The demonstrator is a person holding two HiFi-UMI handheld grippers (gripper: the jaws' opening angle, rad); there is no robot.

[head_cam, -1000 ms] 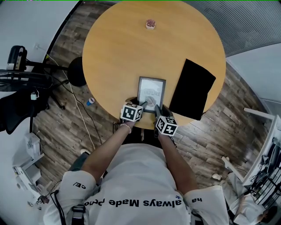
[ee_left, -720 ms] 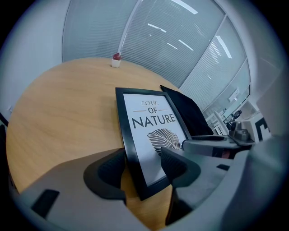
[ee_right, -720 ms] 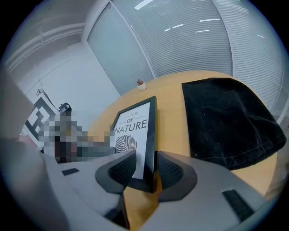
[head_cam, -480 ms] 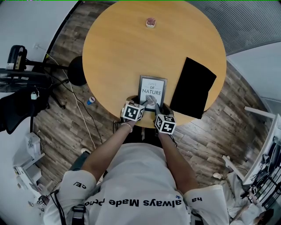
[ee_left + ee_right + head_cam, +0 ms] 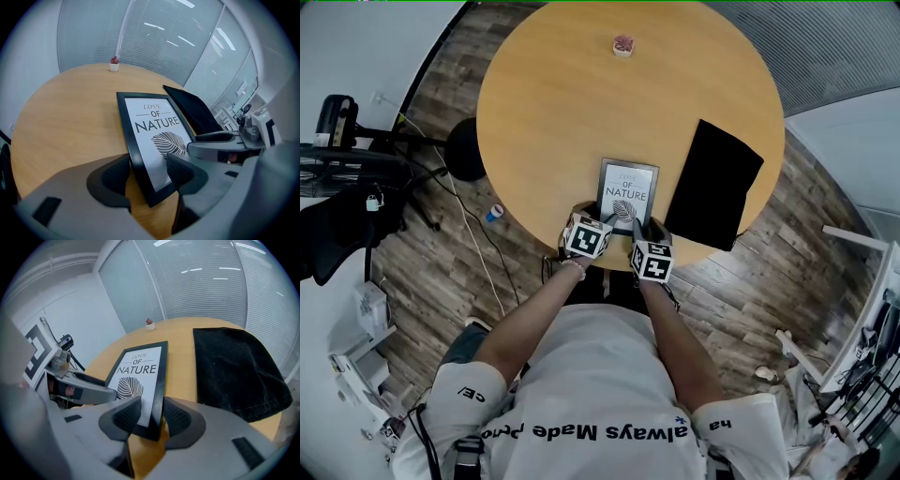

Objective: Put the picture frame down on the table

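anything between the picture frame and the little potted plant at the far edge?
Nothing: bare table between the picture frame and the potted plant. The head view shows it plainly; the black cloth lies off to the side.

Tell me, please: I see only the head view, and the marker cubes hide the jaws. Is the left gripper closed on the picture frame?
Observer: It seems not. The left gripper has its jaws apart, astride the left border of the picture frame near the bottom corner.
Operator: And the right one?
Observer: The right gripper has just been opening its jaws. The frame's right border stands between them, and the pads appear to be off it.
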